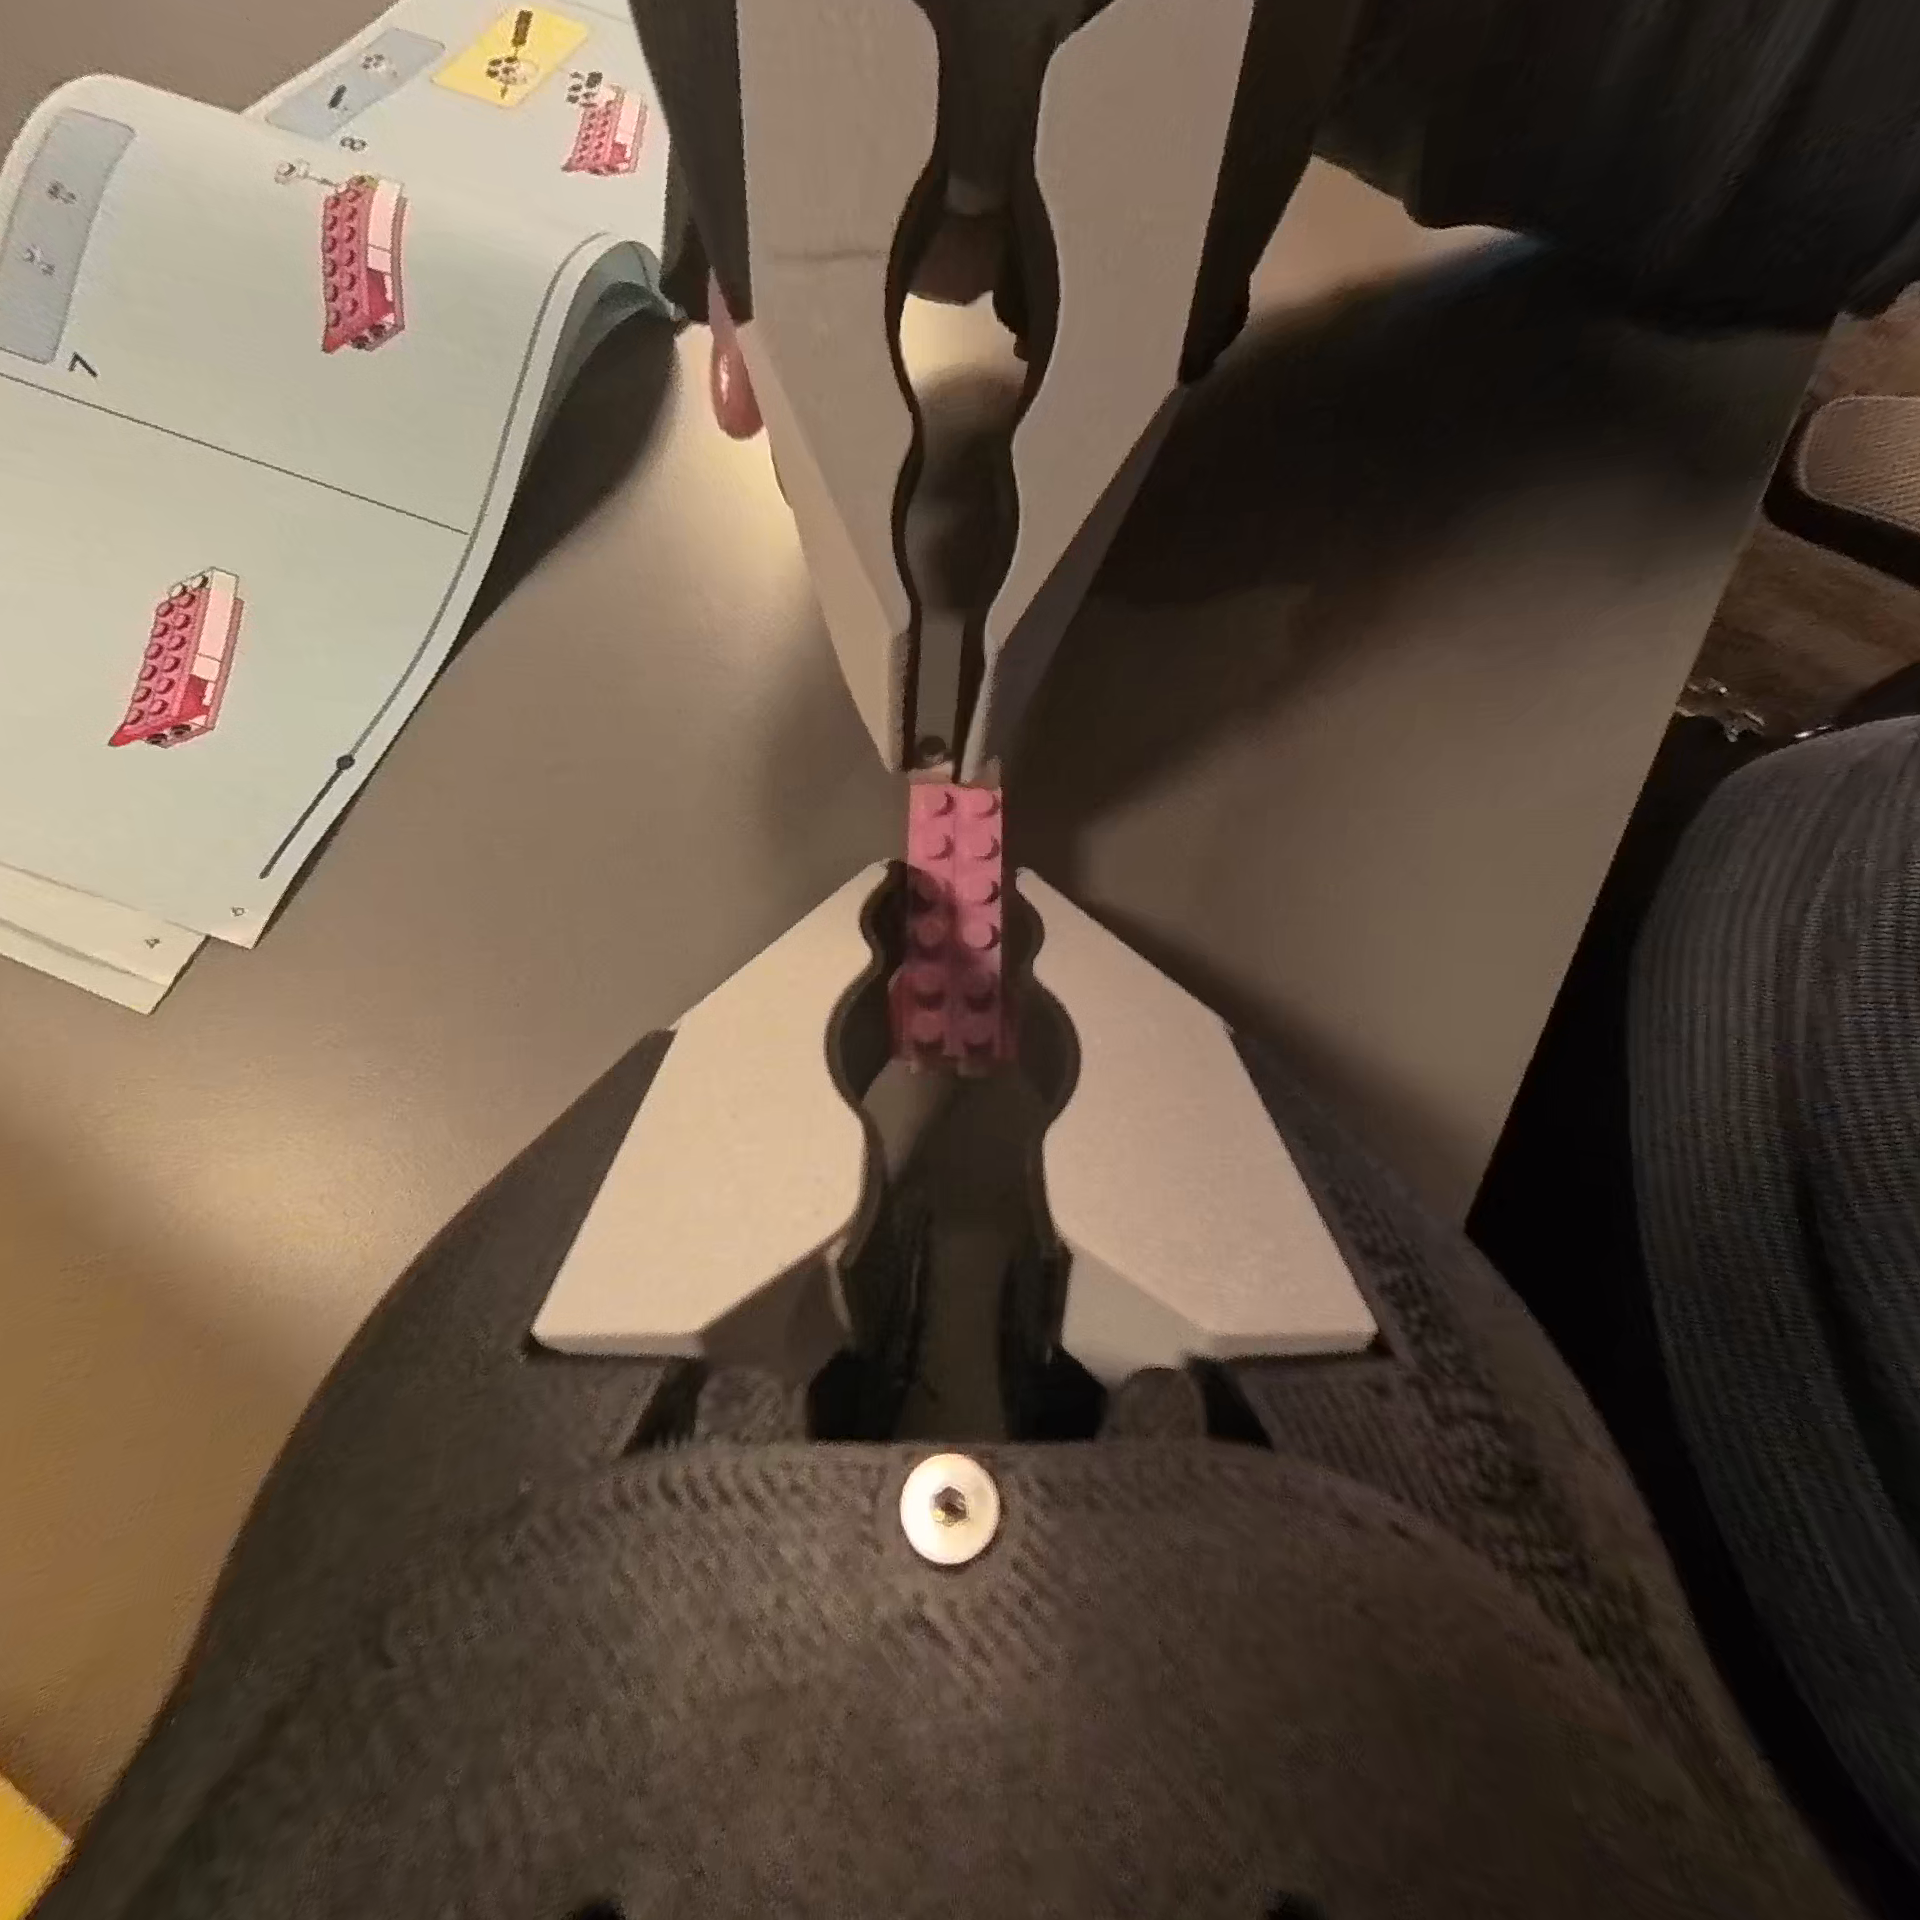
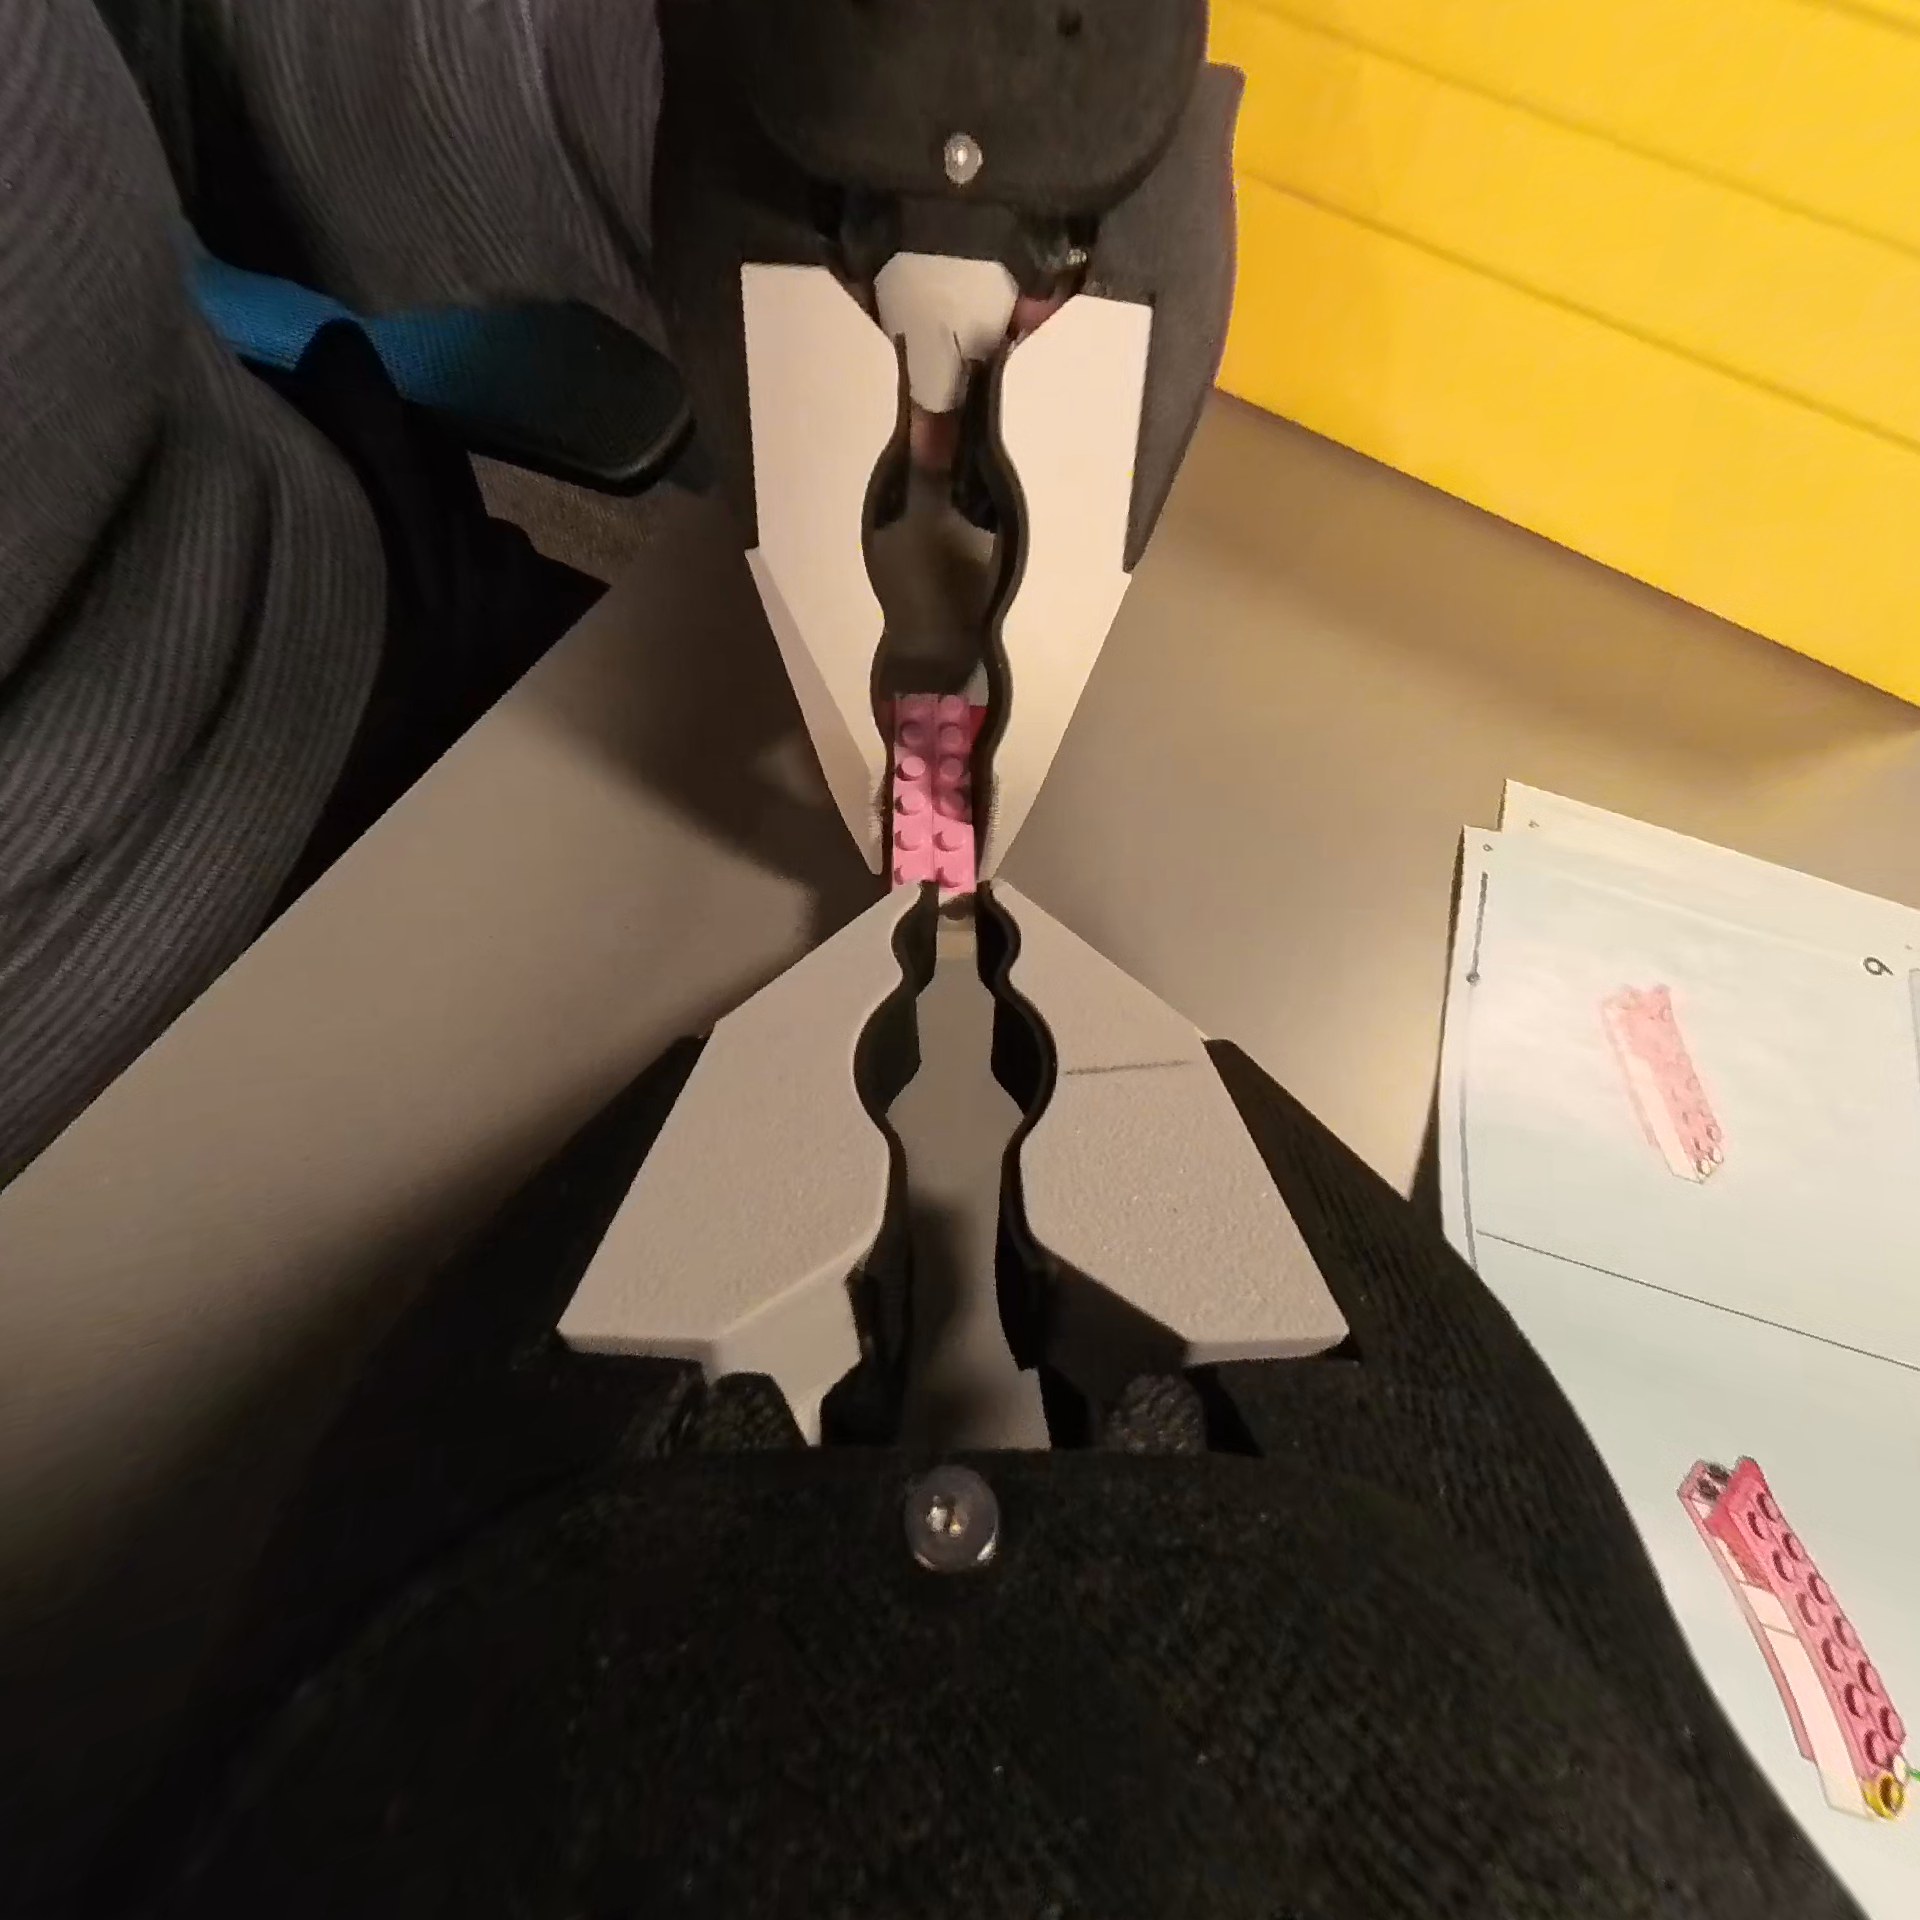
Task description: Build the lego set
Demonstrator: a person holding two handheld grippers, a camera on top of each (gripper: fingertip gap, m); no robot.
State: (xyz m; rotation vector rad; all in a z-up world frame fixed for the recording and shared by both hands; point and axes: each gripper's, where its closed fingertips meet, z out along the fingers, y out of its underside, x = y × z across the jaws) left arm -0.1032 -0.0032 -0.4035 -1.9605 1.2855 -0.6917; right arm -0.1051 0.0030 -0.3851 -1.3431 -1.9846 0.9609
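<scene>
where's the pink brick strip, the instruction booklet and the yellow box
pink brick strip (image 1: 954,914): left wrist view, studded top, mid-length.
instruction booklet (image 1: 281,499): left wrist view, open page's pale middle.
yellow box (image 2: 1558,260): right wrist view, its side wall.

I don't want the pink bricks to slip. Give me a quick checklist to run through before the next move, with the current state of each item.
1. Left tool gripping the pink brick assembly: ok, fingers close on both sides.
2. Right tool at the assembly's far end: ok, tips meet it.
3. What the right tool pinches, a small pale piece: cannot tell.
4. Tools aligned nose to nose: ok.
5. Assembly lifted off the table: cannot tell.
6. Instruction booklet open and visible: ok.
</scene>
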